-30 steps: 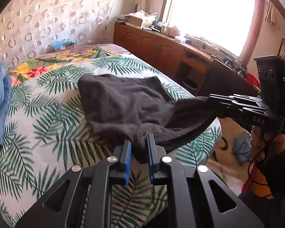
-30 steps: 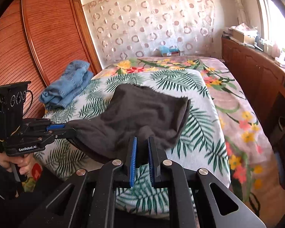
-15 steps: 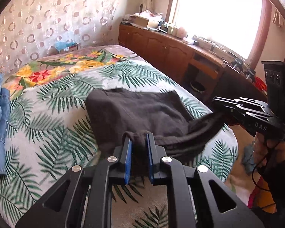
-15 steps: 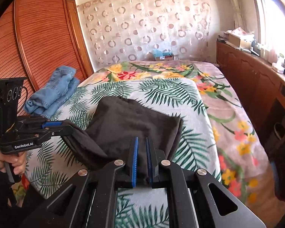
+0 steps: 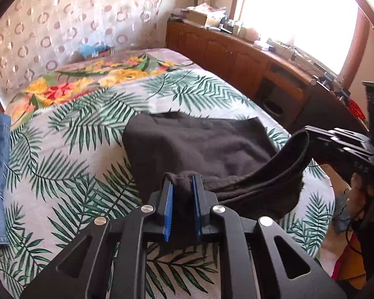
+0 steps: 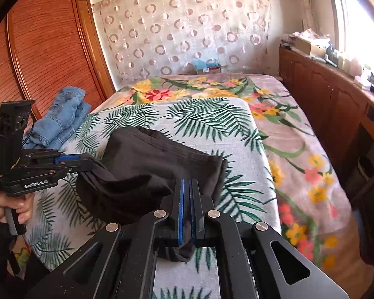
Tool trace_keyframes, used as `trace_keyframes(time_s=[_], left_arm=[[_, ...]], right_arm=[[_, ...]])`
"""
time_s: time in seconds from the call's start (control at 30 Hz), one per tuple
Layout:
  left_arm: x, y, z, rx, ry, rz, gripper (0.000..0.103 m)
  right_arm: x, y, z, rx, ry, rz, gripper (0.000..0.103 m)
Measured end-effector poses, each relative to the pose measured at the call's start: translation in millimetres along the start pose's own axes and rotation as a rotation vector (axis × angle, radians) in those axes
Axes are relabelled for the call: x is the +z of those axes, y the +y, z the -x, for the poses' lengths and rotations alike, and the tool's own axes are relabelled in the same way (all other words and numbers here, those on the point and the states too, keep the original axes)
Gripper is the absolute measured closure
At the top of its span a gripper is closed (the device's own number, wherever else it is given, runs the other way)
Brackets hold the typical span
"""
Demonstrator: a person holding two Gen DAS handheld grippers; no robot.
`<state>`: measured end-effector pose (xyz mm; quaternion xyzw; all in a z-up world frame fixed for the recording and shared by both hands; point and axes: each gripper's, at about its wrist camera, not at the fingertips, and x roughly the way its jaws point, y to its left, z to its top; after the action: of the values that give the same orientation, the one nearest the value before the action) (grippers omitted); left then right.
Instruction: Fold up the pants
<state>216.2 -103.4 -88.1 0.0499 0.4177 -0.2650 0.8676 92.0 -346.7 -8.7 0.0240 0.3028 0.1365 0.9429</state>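
Observation:
Dark grey pants lie partly on the palm-leaf bedspread, their near edge lifted. My left gripper is shut on one corner of that edge. My right gripper is shut on the other corner; it also shows in the left wrist view, with cloth hanging from it. The pants in the right wrist view sag between both grippers, and the left gripper shows at the left there.
Folded blue jeans lie at the bed's left side by a wooden wardrobe. A wooden cabinet with clutter runs under the window on the right. A floral blanket covers the far and right bed.
Both grippers have carried the held edge forward over the bed and lower. The pants now lie more bunched, with less cloth stretched in the air.

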Motion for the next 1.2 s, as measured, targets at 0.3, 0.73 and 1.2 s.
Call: trace_keyframes(time_s=[0.3,0.73,1.2], left_arm=[[-2.0,0.4,-3.2,0.000,-0.001,0.003,0.087],[9.2,2.2,-2.6,-0.012,-0.012,0.000,0.087],[54.1,3.0,1.2,0.027,-0.066,-0.026,0.087]], right_arm=[[-9.9,-7.8,3.2,0.082,0.010,-0.030,0.073],[8.7,-7.0,-45.0,0.185,0.041,0.038,0.069],[38.9,-13.1,-52.0,0.105,-0.033,0.016,0.099]])
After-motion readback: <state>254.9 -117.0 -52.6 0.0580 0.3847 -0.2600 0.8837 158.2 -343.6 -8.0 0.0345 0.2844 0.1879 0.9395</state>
